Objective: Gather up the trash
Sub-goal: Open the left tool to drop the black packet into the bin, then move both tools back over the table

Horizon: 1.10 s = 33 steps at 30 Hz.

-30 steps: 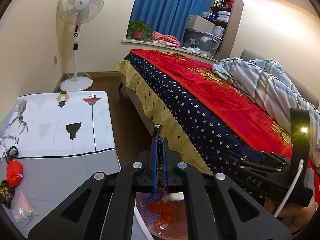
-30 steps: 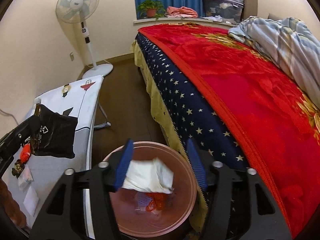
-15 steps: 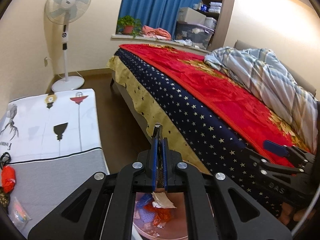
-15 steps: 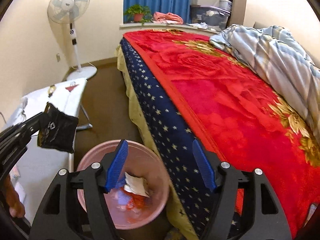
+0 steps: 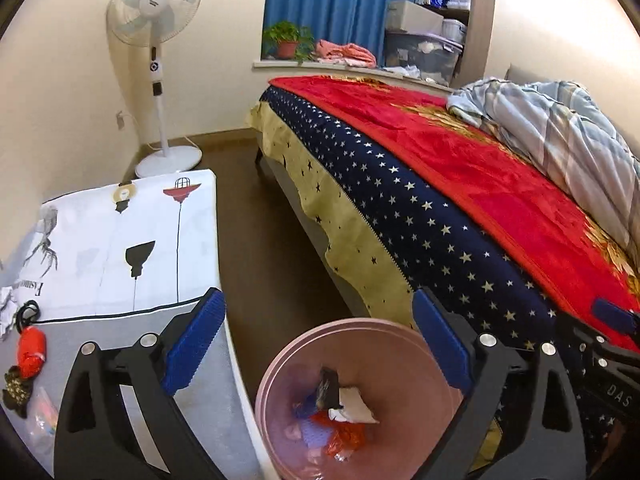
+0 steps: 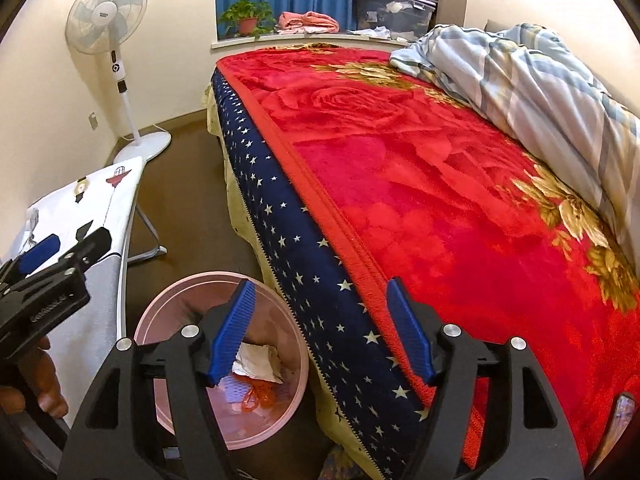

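Cream walls (image 5: 60, 92) surround me; a bed (image 6: 420, 184) under a red blanket fills the right, a standing fan (image 5: 156, 28) occupies the corner, blue curtains (image 5: 340, 4) cover the window, brown floor (image 5: 256, 216) between.

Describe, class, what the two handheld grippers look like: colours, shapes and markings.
Both the left gripper and right gripper have black angular frames with silver bolts and ribbed blue finger pads. Pale lettering marks each body's side. No sleeve shows.

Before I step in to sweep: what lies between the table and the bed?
In the left wrist view, bare brown floor and, nearer, the pink bin holding trash, between table and bed.
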Tool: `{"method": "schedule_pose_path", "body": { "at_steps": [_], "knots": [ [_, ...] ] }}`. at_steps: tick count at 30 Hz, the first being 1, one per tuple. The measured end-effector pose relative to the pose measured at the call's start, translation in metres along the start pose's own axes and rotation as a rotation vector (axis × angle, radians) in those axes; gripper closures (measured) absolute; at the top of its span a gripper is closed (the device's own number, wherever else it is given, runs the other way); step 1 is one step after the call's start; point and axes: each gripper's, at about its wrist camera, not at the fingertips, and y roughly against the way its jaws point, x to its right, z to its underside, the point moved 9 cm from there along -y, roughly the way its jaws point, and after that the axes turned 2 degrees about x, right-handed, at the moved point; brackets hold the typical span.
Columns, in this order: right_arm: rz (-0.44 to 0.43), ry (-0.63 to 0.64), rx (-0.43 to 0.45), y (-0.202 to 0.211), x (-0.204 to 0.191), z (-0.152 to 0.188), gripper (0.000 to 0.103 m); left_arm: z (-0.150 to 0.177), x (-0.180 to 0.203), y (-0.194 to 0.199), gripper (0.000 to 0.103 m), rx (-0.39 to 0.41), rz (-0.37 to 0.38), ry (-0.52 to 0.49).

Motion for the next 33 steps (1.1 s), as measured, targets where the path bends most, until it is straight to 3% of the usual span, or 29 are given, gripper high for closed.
{"method": "schedule_pose_path", "body": {
  "at_steps": [7, 12, 17, 23, 30, 33],
  "knots": [
    [-0.051, 0.011, 0.033, 0.011, -0.011, -0.005, 0.027, -0.003, -0.021, 0.042, 0.011, 0.022, -0.053, 0.018],
    [-0.165, 0.017, 0.079, 0.033, -0.036, -0.010, 0.015, -0.001, -0.047, 0.090, 0.011, 0.039, -0.120, 0.005],
    [-0.315, 0.057, 0.138, 0.068, -0.088, -0.008, 0.012, 0.000, -0.083, 0.141, 0.011, 0.076, -0.208, 0.006],
    [-0.404, 0.176, 0.181, 0.100, -0.157, 0.009, 0.009, 0.008, -0.144, 0.198, 0.011, 0.102, -0.314, 0.043],
    [-0.514, 0.256, 0.175, 0.120, -0.231, 0.041, 0.007, 0.014, -0.223, 0.248, 0.011, 0.175, -0.465, 0.031],
    [-0.553, 0.278, 0.150, 0.118, -0.260, 0.057, 0.007, 0.017, -0.264, 0.259, 0.011, 0.198, -0.523, 0.076]
  ]
}}
